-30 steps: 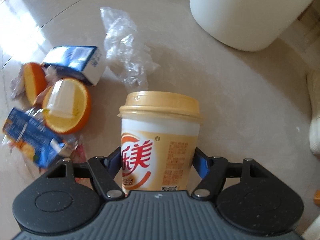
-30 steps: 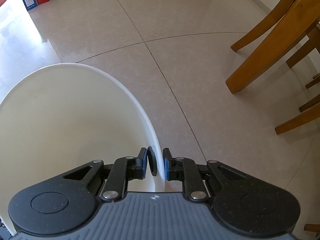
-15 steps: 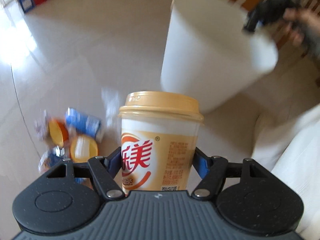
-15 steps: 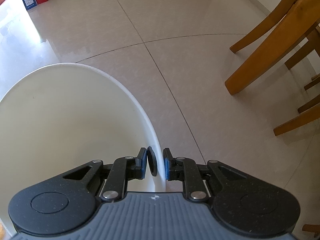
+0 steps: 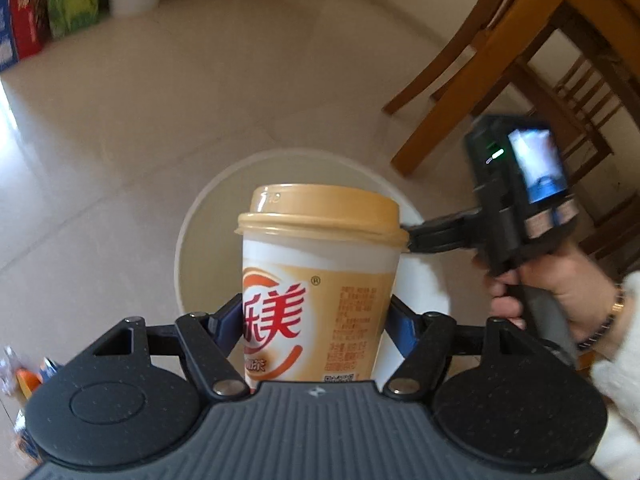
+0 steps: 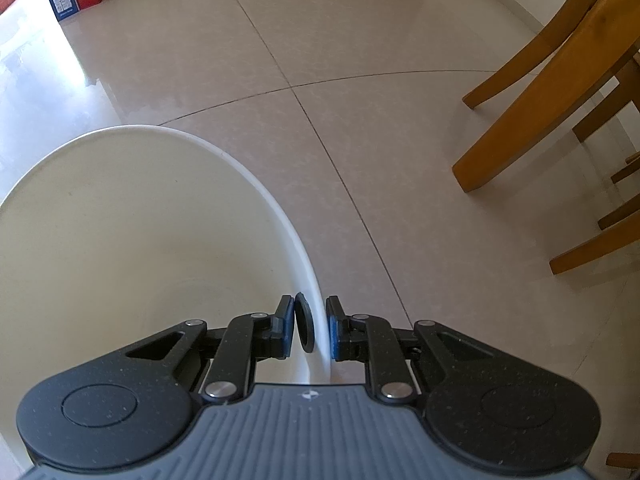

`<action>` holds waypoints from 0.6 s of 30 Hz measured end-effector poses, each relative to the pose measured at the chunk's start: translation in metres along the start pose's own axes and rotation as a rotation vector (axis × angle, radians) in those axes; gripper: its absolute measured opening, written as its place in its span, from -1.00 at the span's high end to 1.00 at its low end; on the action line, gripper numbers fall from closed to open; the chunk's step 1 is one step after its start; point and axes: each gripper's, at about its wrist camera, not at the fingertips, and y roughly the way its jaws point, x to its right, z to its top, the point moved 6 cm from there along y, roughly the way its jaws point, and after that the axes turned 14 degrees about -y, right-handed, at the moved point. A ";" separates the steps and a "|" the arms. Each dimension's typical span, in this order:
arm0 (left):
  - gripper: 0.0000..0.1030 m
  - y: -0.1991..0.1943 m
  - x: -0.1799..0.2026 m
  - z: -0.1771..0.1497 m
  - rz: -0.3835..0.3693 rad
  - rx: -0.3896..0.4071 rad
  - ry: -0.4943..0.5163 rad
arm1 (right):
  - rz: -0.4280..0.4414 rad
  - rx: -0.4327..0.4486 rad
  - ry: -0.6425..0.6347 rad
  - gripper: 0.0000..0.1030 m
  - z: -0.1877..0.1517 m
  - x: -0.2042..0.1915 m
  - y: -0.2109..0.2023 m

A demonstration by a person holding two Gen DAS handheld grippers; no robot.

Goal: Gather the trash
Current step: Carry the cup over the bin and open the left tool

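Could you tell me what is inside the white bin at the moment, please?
The right wrist view shows only bare cream wall inside the white bin, with no trash visible. Its bottom is hidden by the right gripper. From the left wrist view, the milk tea cup covers most of the opening.

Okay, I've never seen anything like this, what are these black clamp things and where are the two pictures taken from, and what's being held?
Each picture comes from a small camera on a hand-held clamp tool, looking forward along its two fingers. A person holds one tool in each hand; there is no robot arm.

The left view shows the left gripper clamped on a milk tea cup with a tan lid, above a white bin on the tiled floor. At the right you see the person's hand holding the other tool. A few scraps of trash lie at the lower left.

The right view shows the right gripper pinching the bin's rim, with wooden chair legs nearby.
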 end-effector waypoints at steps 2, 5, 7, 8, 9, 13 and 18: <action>-0.39 0.004 -0.001 -0.008 0.007 -0.016 -0.015 | -0.008 0.002 -0.010 0.61 0.000 -0.002 0.000; -0.46 0.010 -0.005 -0.012 0.013 -0.018 -0.060 | -0.003 0.004 -0.010 0.61 0.000 -0.002 0.000; -0.50 0.010 -0.009 -0.012 0.010 -0.006 -0.076 | 0.006 0.004 0.000 0.62 -0.001 -0.002 -0.001; -0.52 0.008 -0.011 -0.012 0.007 0.004 -0.079 | 0.009 0.003 0.005 0.62 -0.001 -0.001 0.000; -0.56 0.000 -0.009 -0.021 0.005 0.016 -0.082 | 0.010 0.003 0.004 0.62 0.000 0.000 0.000; -0.61 -0.015 -0.008 -0.016 -0.011 0.050 -0.074 | 0.007 0.002 -0.002 0.62 0.000 0.001 0.000; -0.82 -0.046 -0.026 -0.005 0.055 0.129 -0.048 | 0.009 0.002 -0.002 0.62 0.001 0.002 -0.001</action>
